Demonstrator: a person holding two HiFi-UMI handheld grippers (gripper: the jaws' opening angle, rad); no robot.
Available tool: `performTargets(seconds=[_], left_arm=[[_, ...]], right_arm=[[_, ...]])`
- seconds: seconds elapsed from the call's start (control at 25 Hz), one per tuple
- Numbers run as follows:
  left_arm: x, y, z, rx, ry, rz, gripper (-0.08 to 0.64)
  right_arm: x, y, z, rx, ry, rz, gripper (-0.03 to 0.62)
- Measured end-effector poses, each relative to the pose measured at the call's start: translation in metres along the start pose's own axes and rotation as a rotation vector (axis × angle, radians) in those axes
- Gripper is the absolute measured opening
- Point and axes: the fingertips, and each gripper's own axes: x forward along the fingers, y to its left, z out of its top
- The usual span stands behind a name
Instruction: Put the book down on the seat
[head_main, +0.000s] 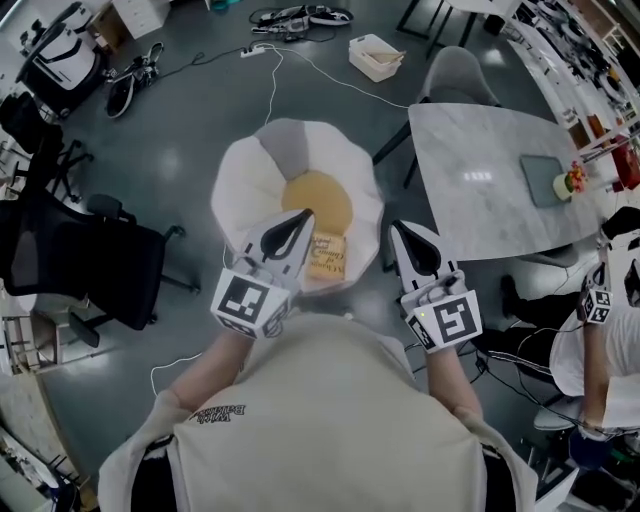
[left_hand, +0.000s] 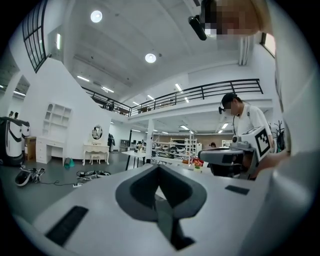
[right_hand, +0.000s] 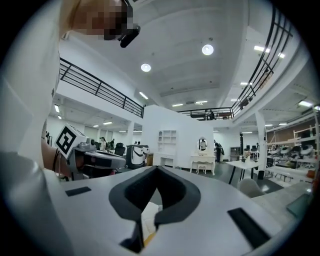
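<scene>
The book lies flat, yellow cover up, on the near edge of the seat, a white chair with a petal-shaped rim. Its far end sits at the near rim of the round tan cushion in the middle of the seat. The left claw is above the seat, its tip over the near-left part of the cushion and its body overlapping the left edge of the book in the head view; whether it touches the book cannot be told there. In the left gripper view the left claw is clenched, its 2 jaws together with nothing gripped between them. The right claw is at the right rim of the seat, clear of the book. In the right gripper view the right claw is also clenched and grips nothing; a white and yellow surface shows beyond its jaws. Both claws point away from the person, roughly side by side. To the right of the seat stands a marble table. A black office chair stands well to the left, and a white basket rests on the grey floor at the far side. A 2nd person is at the right edge.
</scene>
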Motion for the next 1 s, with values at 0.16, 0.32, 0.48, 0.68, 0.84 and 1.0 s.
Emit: performTargets(seconds=[0.16, 0.32, 0.48, 0.68, 0.84, 1.0], left_arm=[[-0.001, 0.004, 0.005, 0.017, -0.013, 0.016, 0.011], [-0.007, 0.007, 0.004, 0.014, -0.008, 0.037, 0.011], [-0.012, 0.005, 0.008, 0.006, -0.001, 0.051, 0.011], [-0.026, 0.003, 0.008, -0.006, 0.016, 0.055, 0.011], [-0.029, -0.001, 0.008, -0.012, 0.009, 0.049, 0.01], [-0.032, -0.004, 0.008, -0.013, 0.008, 0.046, 0.011]], right_arm=[[0.001, 0.004, -0.003, -0.011, 0.009, 0.011, 0.008], [0.004, 0.009, -0.003, -0.012, 0.013, 0.038, 0.008], [0.003, 0.015, 0.0, -0.009, 0.017, 0.061, 0.008], [0.004, 0.031, -0.001, -0.006, 0.021, 0.085, 0.008], [0.002, 0.04, -0.002, -0.003, 0.026, 0.105, 0.008], [0.001, 0.047, -0.002, -0.003, 0.025, 0.113, 0.008]])
